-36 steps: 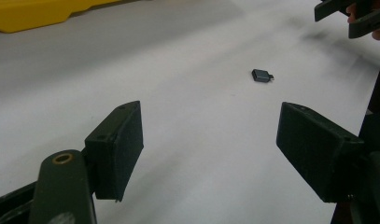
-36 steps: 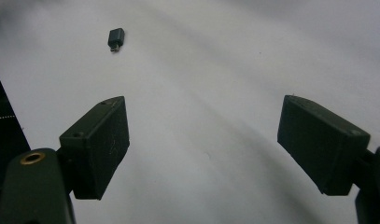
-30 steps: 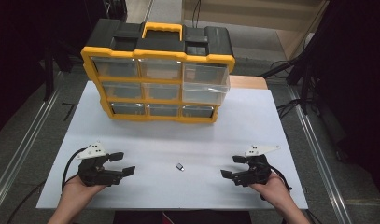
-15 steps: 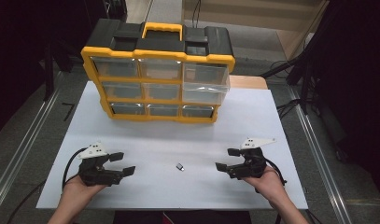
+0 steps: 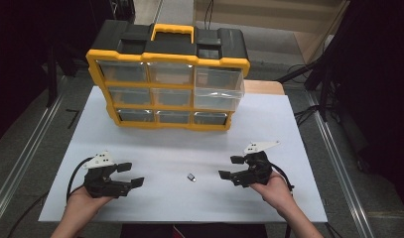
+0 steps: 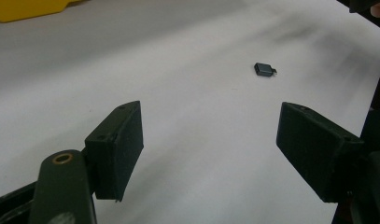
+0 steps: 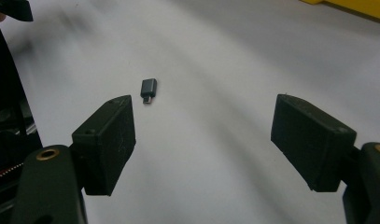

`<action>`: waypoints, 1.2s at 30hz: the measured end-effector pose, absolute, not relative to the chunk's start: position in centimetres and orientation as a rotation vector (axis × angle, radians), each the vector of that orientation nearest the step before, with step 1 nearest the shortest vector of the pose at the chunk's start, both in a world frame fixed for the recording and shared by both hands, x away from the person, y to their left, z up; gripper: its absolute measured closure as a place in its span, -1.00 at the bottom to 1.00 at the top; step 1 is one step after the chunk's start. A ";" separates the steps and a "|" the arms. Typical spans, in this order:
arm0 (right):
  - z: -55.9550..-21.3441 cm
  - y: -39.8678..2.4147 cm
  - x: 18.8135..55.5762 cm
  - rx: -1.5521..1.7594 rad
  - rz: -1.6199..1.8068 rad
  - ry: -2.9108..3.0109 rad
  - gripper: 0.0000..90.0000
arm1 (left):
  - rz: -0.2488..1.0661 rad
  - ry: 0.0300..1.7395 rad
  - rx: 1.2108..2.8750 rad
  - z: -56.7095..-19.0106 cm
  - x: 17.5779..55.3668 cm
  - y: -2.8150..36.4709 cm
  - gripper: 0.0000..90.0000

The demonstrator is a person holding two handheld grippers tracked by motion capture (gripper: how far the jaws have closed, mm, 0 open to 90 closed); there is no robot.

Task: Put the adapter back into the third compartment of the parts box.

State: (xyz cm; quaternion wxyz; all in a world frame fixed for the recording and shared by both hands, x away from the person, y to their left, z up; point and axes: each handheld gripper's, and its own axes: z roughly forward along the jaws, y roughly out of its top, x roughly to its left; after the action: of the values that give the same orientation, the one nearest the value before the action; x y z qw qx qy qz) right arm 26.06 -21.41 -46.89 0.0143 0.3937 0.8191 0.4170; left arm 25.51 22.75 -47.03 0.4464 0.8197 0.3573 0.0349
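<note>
Resting low on the white table (image 5: 289, 129), left gripper (image 5: 124, 174) at seven o'clock and right gripper (image 5: 231, 167) at five, both jaws spread, empty. Between them lies a small dark adapter (image 5: 191, 177), possibly USB. Yellow drawer organizer (image 5: 169, 79) at twelve.

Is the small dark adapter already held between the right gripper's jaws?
No: the small dark adapter lies loose on the white table, ahead of the right gripper, whose jaws stand wide apart.
</note>
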 end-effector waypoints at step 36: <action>-45.8 -16.5 28.2 1.118 1.301 2.641 -0.55 | 0.086 0.880 2.046 -47.0 25.6 22.6 -0.46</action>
State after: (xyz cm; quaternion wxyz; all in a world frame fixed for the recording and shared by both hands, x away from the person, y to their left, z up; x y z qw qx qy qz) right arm 28.19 -16.49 -45.77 -0.0039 0.3549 0.8387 0.4131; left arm 25.56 22.61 -47.04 0.4405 0.8241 0.3544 0.0347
